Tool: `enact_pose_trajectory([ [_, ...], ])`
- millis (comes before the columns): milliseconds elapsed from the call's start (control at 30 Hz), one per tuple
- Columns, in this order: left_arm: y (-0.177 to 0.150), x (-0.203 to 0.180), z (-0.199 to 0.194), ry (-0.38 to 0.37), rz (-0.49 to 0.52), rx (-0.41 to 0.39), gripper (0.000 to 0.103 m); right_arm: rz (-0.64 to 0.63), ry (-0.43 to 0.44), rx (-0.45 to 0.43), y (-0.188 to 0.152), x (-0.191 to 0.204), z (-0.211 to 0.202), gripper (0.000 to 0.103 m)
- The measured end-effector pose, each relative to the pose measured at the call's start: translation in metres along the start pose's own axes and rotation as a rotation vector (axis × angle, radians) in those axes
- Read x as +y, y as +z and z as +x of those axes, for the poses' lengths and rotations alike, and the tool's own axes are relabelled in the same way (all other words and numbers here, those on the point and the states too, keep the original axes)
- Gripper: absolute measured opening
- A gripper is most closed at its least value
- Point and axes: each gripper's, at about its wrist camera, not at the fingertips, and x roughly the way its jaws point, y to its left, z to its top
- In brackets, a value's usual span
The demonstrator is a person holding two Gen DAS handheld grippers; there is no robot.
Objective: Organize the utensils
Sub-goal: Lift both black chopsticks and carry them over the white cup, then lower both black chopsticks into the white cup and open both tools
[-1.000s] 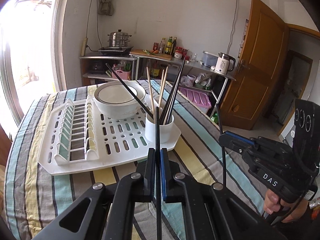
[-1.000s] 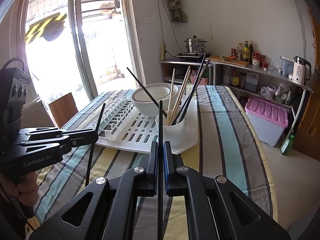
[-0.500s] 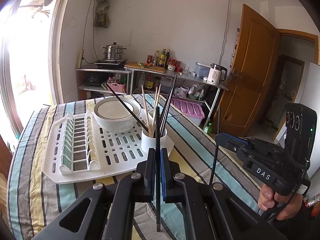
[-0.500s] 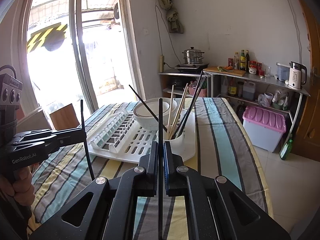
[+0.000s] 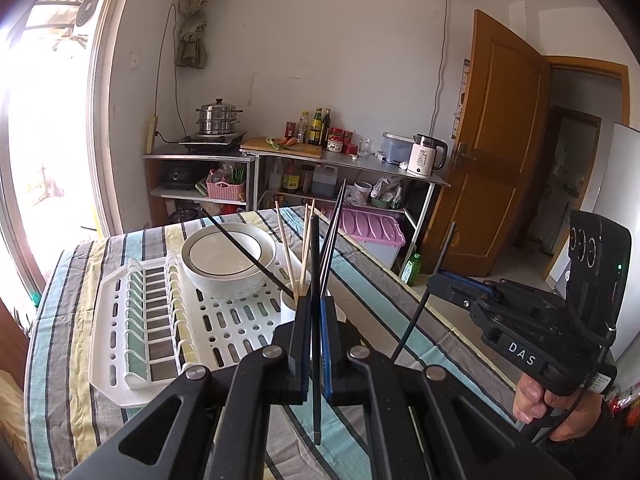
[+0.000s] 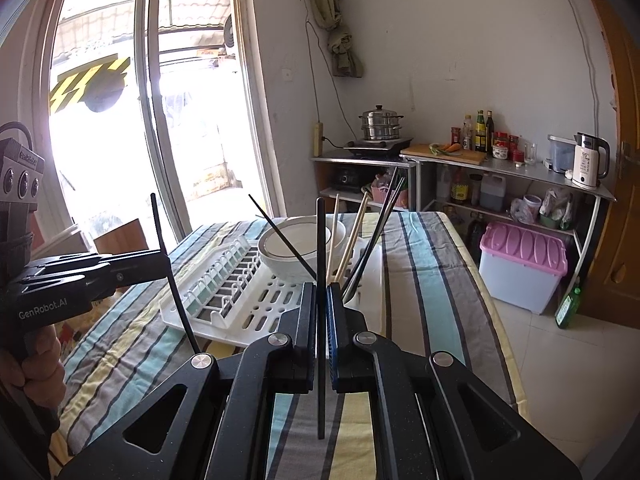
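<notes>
ITEM 1 — left gripper: jaws closed tight on one black chopstick, held upright, gripped approx. mid-length; lower end hangs free above the striped tablecloth.

ITEM 2 — right gripper: jaws likewise pinched on a second black chopstick, vertical, gripped approx. mid-shaft. (Each gripper also shows in the other's view, stick slanting through its tips.)

ITEM 3 — white holder cup: stands at near-right corner of the white drying rack, just beyond both grippers. Contents: pale wooden chopsticks plus several black ones, all leaning.

ITEM 4 — white bowl: on rack, just behind cup.

HANDLING NOTES: sticks look light, thin, stiff, prob. smooth-lacquered — likely to swivel or slide between the pads if knocked. Mid-length hold keeps them balanced; firm squeeze advised. Cup mouth is narrow and crowded w/ leaning sticks, so the lower tip needs to be aimed at a gap. Cup is light, could tip.
</notes>
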Motion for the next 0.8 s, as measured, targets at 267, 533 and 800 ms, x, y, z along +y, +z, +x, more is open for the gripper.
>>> enact_pose_trajectory([
  [267,0.047,0.006,0.012,-0.016,0.003,-0.028,0.004,-0.011,-0.005,-0.033,0.033,-0.002,0.011,0.005],
  [533,0.094,0.01,0.019,-0.022,0.015,-0.075,0.004,-0.013,0.0,-0.078,0.069,-0.003,0.018,0.005],
  [800,0.12,0.01,0.036,-0.024,0.03,-0.107,0.004,-0.009,0.006,-0.106,0.093,-0.005,0.033,0.005],
])
